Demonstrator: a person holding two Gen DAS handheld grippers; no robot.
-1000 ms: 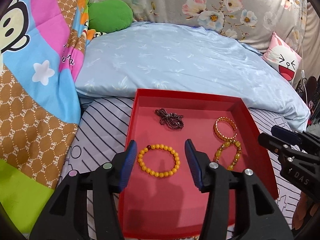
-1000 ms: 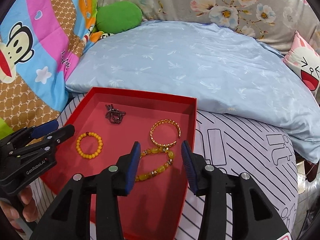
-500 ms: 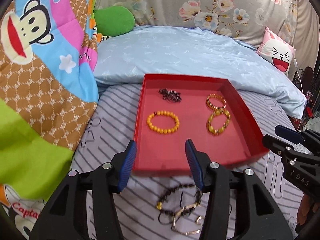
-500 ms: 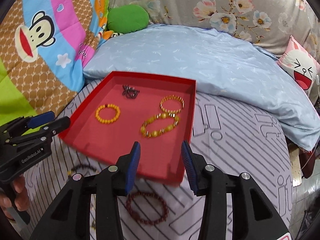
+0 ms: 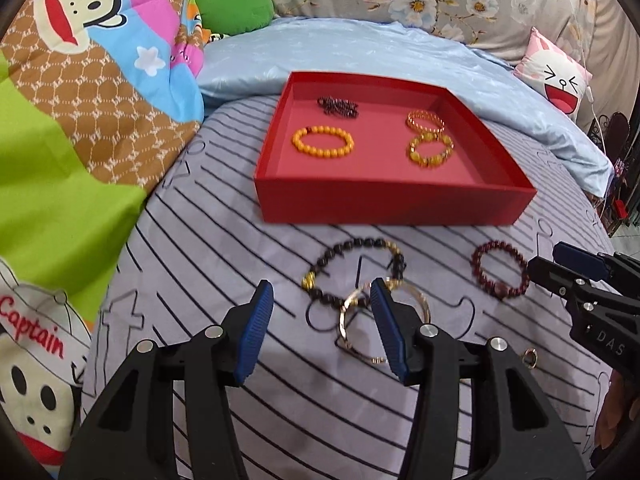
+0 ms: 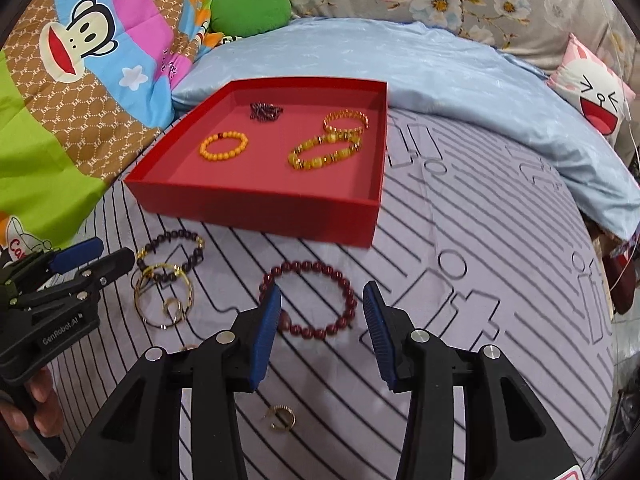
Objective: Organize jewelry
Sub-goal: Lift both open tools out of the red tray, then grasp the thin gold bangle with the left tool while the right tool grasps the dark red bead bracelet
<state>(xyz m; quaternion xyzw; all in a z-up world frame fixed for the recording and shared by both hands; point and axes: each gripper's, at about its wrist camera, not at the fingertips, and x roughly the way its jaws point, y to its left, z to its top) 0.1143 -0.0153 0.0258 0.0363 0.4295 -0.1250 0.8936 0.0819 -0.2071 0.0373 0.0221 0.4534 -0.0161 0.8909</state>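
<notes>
Right wrist: spread claw [image 6: 320, 332] over maroon bracelet [image 6: 310, 300]

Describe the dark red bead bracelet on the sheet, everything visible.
The dark red bead bracelet is a closed loop of round, glossy maroon beads, with one larger bead on its near-left side. It lies flat on the striped sheet, just in front of the red tray and apart from it. The right claw is open above its near edge, with no contact visible. Material unclear.
</notes>
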